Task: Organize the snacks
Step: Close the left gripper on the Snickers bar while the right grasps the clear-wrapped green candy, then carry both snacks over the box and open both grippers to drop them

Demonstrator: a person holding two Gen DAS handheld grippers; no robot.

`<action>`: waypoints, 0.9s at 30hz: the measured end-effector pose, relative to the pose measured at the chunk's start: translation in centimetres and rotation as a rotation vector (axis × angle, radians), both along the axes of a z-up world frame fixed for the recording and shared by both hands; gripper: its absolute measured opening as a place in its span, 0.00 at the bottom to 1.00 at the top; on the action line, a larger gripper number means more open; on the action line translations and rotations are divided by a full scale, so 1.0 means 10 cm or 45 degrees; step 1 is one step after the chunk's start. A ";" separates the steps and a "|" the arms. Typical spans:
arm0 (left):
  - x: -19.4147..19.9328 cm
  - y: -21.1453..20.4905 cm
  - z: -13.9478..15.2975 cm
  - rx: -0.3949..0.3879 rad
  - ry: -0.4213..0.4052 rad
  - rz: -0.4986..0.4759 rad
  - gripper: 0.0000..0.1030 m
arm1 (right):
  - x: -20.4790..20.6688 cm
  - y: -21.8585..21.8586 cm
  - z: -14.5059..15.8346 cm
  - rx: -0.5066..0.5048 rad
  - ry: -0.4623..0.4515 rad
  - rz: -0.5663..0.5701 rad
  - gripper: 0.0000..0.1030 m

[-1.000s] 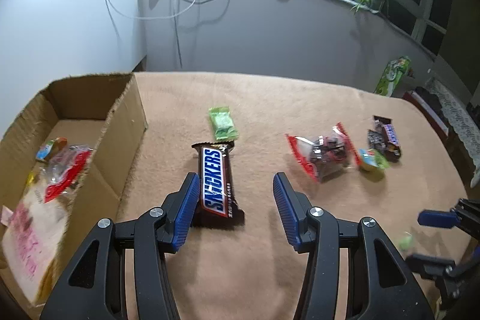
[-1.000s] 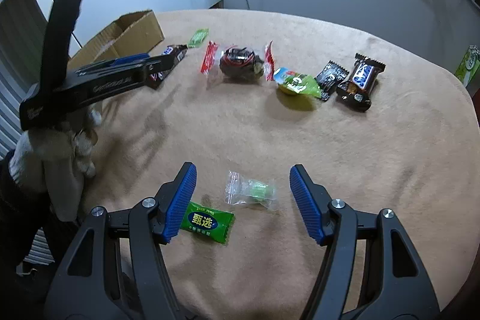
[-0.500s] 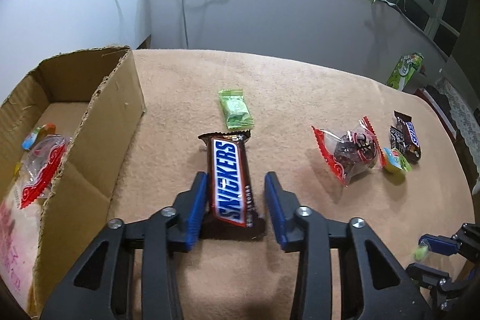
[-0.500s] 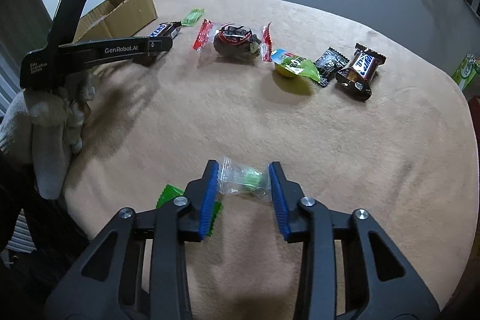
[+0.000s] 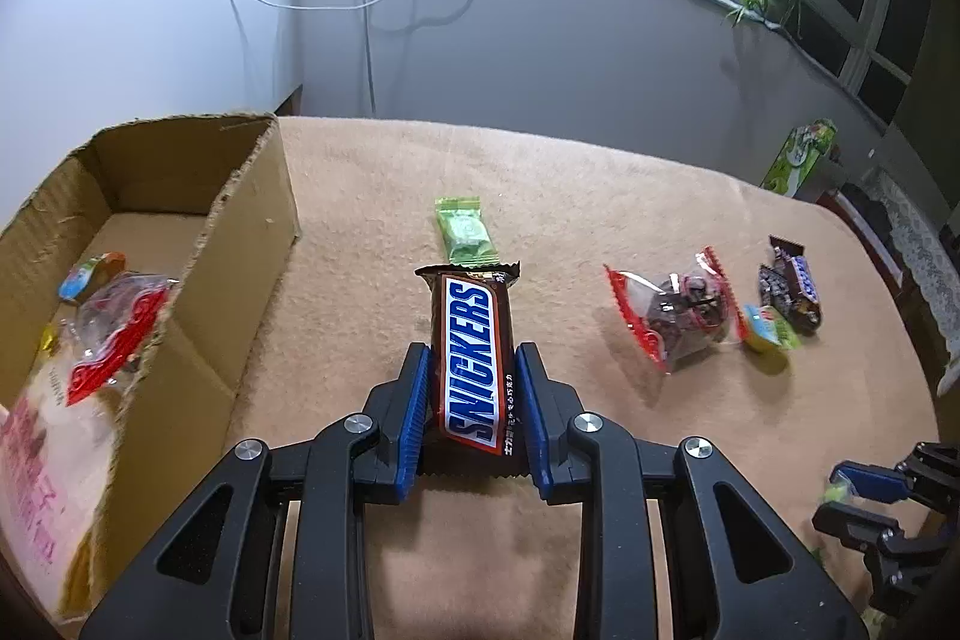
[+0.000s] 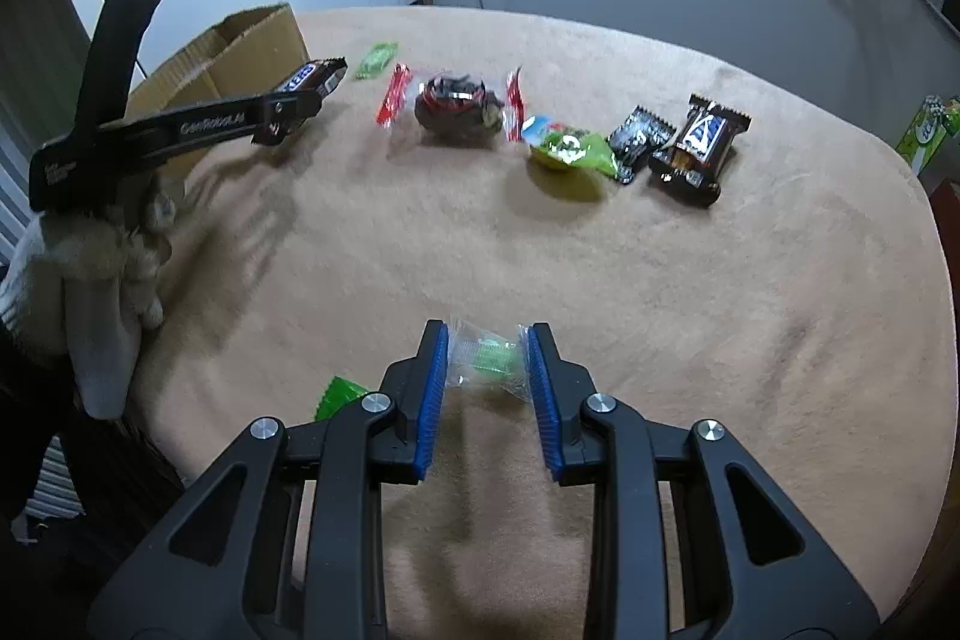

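My left gripper [image 5: 471,361] is shut on a Snickers bar [image 5: 473,352] and holds it above the tan table; the bar also shows in the right wrist view [image 6: 312,77]. A cardboard box [image 5: 240,244] with several snacks inside stands to its left. My right gripper [image 6: 486,340] is shut on a clear packet with a green candy [image 6: 487,355], lifted off the table near the front edge. A green wrapped candy [image 5: 467,235] lies just beyond the Snickers.
A red-edged clear bag of dark sweets [image 6: 453,103], a green jelly cup [image 6: 567,148], a small black packet [image 6: 639,139] and a brown chocolate bar [image 6: 699,148] lie in a row mid-table. Another green packet [image 6: 339,394] lies left of my right gripper. A green carton [image 5: 801,154] stands beyond the table's far right edge.
Both grippers closed: the left on the Snickers bar, the right on the clear green candy packet. Both items are now lifted off the table.
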State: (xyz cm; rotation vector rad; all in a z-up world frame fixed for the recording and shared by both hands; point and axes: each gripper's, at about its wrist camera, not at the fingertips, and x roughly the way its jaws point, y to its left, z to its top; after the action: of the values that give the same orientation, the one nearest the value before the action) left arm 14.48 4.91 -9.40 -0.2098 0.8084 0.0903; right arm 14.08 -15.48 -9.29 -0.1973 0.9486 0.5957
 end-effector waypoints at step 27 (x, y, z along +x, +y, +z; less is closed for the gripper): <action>-0.99 0.57 0.75 -0.004 -0.209 0.096 0.26 | 0.19 1.25 1.02 0.185 -0.153 0.276 0.27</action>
State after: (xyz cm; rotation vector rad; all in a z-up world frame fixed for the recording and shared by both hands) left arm 4.59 10.60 -1.90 -0.2473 0.6376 0.1410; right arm 16.02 -3.00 0.87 -0.2048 0.7695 0.8403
